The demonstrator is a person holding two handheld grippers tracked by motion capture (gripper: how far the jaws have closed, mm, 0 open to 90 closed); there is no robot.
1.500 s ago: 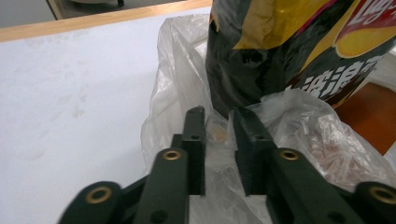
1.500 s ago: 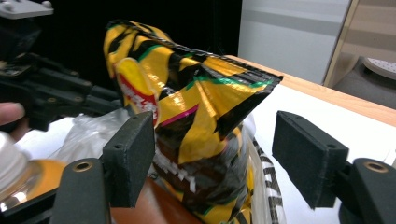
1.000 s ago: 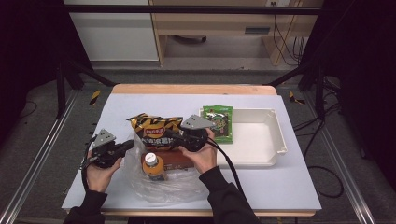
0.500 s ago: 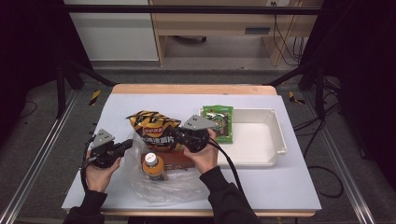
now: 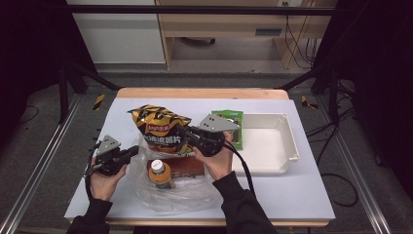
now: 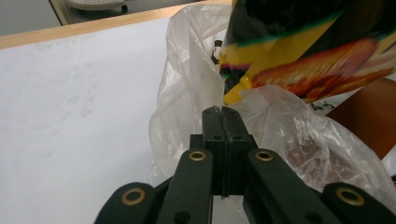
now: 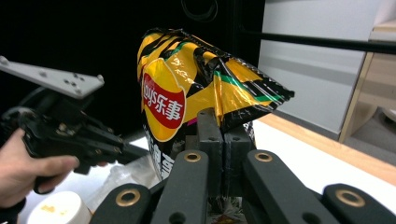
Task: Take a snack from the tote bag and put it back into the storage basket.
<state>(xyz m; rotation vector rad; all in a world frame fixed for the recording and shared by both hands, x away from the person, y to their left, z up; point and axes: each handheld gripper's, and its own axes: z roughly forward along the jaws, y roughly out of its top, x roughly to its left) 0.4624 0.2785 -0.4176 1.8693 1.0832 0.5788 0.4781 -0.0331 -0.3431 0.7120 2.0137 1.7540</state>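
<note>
- Your left gripper (image 5: 132, 152) is clamped on the clear plastic bag's (image 5: 170, 192) rim, at the bag's left edge, near you.
- Orange-drink bottle (image 5: 159, 173) sits inside the bag, btwn your hands.
- Your right gripper (image 5: 184, 132) pinches the Lay's chip bag (image 5: 160, 127), held upright over the bag mouth's far side, long axis vertical.
- White tray (image 5: 287, 141) is right of the bag w/ a green packet (image 5: 233, 118).

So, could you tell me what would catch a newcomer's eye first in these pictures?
The bright yellow and black crisp bag stands out at the middle of the table, pinched at its edge by the right gripper. Below it, the left gripper is shut on the rim of a clear plastic bag, with an orange bottle inside. A white tray sits to the right.
</note>
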